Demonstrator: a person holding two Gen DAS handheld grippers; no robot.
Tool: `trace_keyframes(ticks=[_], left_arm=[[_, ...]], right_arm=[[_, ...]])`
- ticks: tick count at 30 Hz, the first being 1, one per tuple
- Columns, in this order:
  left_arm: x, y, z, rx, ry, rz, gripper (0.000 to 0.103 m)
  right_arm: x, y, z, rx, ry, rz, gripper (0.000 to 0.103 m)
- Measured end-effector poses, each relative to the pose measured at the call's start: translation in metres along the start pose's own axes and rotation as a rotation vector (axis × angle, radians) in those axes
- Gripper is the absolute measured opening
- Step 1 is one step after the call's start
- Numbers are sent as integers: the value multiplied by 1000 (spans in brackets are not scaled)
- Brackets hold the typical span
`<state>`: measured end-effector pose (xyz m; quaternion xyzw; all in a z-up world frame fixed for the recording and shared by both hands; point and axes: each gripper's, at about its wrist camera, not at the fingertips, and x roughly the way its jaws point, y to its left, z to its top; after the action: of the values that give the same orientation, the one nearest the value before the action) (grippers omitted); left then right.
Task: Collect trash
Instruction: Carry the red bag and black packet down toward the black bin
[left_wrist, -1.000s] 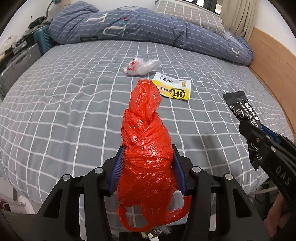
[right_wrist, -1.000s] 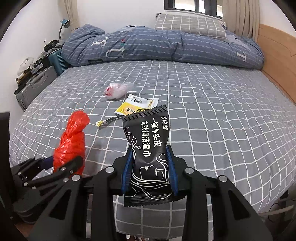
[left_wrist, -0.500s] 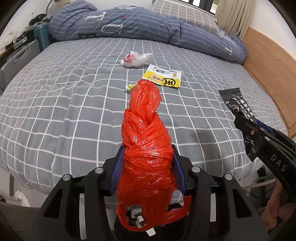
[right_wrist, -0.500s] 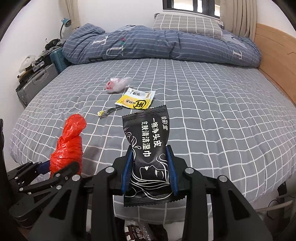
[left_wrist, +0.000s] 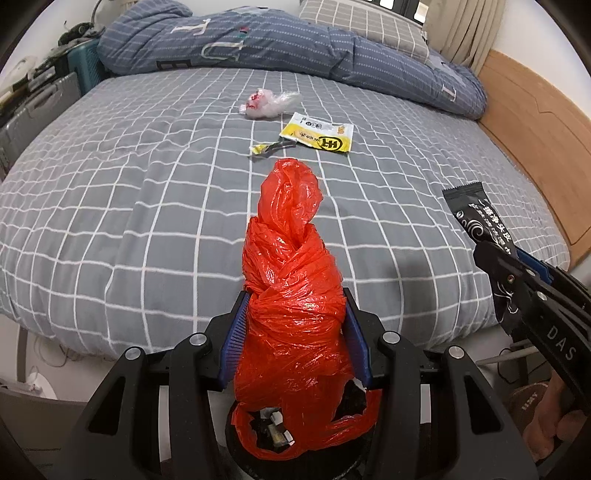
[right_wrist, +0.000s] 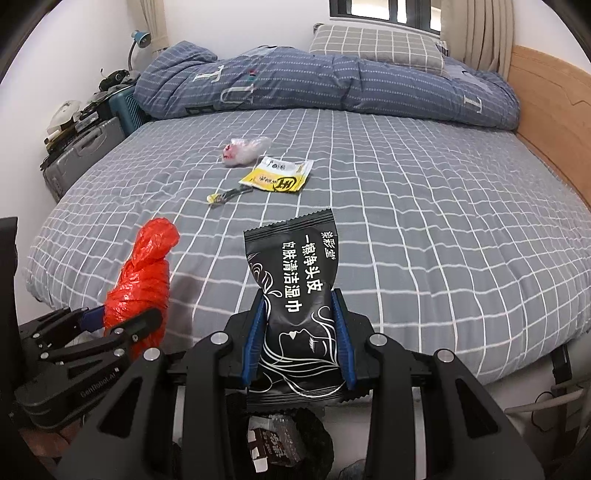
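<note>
Left wrist view: a twisted red plastic bag (left_wrist: 291, 295) is clamped between the blue pads of the left hand-held gripper (left_wrist: 293, 332), the jaws partly closed around its bulk and its loose end hanging below them. The bag is held out past the foot edge of the bed (left_wrist: 110, 221), which is covered in a grey sheet with white grid lines. Farther up the bed from the bag, three pieces of trash are seen lying close together: a yellow sachet (left_wrist: 317, 137), a small yellow-tipped wrapper strip (left_wrist: 271, 147) just beside it, and a crumpled clear plastic wrapper (left_wrist: 267, 105) with red marks beyond both. A folded blue duvet (left_wrist: 277, 44) is piled at the head of the bed. At the right edge, the right hand-held gripper (left_wrist: 517, 266) is seen with a black wet-wipe packet (left_wrist: 480, 229) in its jaws.

Right wrist view: the black wet-wipe packet (right_wrist: 295, 295), printed with white characters and a line-drawn face, is pinched upright between the narrowly set blue pads of the right hand-held gripper (right_wrist: 297, 332), near the foot of the bed (right_wrist: 443, 240). To its left, the red plastic bag (right_wrist: 144, 280) is shown gripped by the left hand-held gripper (right_wrist: 114, 325). The yellow sachet (right_wrist: 277, 175), the wrapper strip (right_wrist: 229, 194) and the clear plastic wrapper (right_wrist: 243, 149) lie mid-bed, well apart from both grippers.
</note>
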<state>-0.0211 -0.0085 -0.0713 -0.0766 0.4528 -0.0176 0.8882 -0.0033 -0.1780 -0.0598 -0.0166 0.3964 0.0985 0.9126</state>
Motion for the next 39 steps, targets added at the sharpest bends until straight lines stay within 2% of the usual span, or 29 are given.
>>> trace_keyframes(ticks=[25,32,39], left_arm=[[-32,3,-66,-16,34,0,47],[-49,-2,-78,-8,48,7,47],[-69,8,-82,-22,40,20,47]], right_arm=[[-28,2,-58,19,61,25,33],[-50,13,-67,-9,45,3,33],[-72,21,-83,-10,60,26,33]])
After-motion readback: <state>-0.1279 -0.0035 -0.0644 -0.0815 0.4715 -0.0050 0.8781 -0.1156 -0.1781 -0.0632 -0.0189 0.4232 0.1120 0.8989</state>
